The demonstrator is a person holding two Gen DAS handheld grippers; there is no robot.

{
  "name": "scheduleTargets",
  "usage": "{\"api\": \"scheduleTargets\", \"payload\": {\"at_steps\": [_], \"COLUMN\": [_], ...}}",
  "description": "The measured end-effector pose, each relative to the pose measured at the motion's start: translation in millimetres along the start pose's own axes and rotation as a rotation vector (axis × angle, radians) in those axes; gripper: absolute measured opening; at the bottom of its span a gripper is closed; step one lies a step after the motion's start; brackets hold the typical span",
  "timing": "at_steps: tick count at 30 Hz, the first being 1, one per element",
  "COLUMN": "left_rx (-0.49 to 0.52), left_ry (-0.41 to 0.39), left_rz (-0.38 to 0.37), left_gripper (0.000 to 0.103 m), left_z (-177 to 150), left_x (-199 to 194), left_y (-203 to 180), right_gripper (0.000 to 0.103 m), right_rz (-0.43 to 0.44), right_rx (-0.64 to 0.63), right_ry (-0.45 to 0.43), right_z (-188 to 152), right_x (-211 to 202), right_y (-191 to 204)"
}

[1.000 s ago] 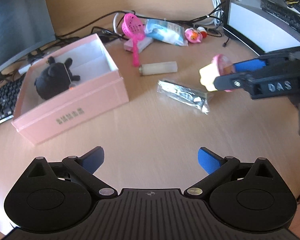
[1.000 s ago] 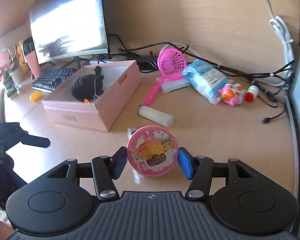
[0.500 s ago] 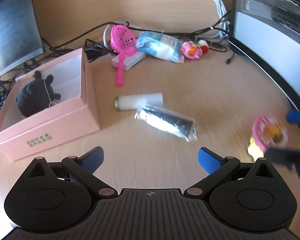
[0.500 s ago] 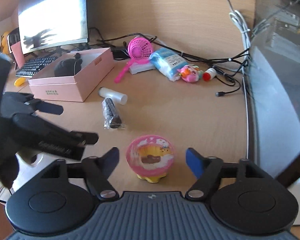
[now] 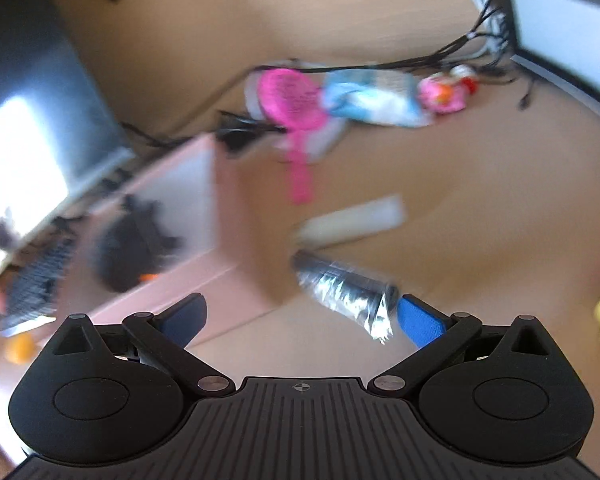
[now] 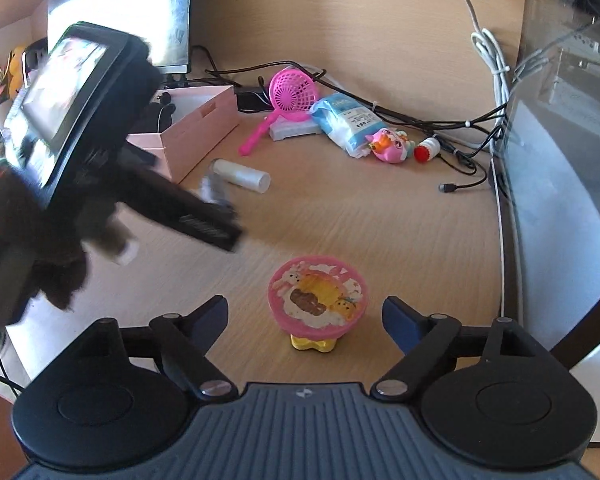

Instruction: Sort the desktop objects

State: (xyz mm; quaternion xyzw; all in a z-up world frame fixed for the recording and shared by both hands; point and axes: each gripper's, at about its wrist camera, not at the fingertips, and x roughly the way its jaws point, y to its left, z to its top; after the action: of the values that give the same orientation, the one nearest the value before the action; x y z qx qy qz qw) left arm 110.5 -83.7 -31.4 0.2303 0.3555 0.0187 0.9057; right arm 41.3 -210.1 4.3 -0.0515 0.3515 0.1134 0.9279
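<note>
Pink-lidded toy cup (image 6: 317,301) stands upright on the wooden desk (image 6: 400,220), between the right gripper's (image 6: 304,314) fingers, which are opening and touch neither side of it. Beyond the cup, a foil-wrapped tube (image 5: 346,294) lies near the pink box (image 6: 204,120); the left gripper (image 5: 300,316), fingers spread wide, hovers just beside that tube.

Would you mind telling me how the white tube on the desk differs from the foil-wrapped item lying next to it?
The white tube is pale, smooth and unwrapped; the foil-wrapped item is dark inside crinkled, shiny wrap. The white tube lies clear of both grippers, while the foil-wrapped item's end sits near the left gripper's fingertip. Both are longish and lie flat on the desk beside the pink box.
</note>
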Motion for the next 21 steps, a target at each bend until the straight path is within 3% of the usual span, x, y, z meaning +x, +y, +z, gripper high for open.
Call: {"api": "scheduleTargets", "payload": {"at_steps": [6,9,13,21], "left_rx": [-0.165,-0.303,-0.439,-0.524], "left_ry": [0.126,0.145,0.075,0.098], "left_rz": [0.068,0.031,-0.048,0.003], "left_gripper": [0.103,0.103,0.103,0.103], "left_z": [-32,-43,-58,-74], "left_x": [7,0,-23,-50], "left_y": [60,89,119,148], "right_gripper": [0.085,0.085,0.051,0.051], "right_rz": [0.071,0.151,0.255,0.258], "right_rx": [0.025,0.050,0.036,-0.003], "right_ry": [-0.061,-0.052,-0.001,0.074], "right_z": [30,50,78,97], "right_x": [3,17,52,126], "right_y": [7,17,47,102]}}
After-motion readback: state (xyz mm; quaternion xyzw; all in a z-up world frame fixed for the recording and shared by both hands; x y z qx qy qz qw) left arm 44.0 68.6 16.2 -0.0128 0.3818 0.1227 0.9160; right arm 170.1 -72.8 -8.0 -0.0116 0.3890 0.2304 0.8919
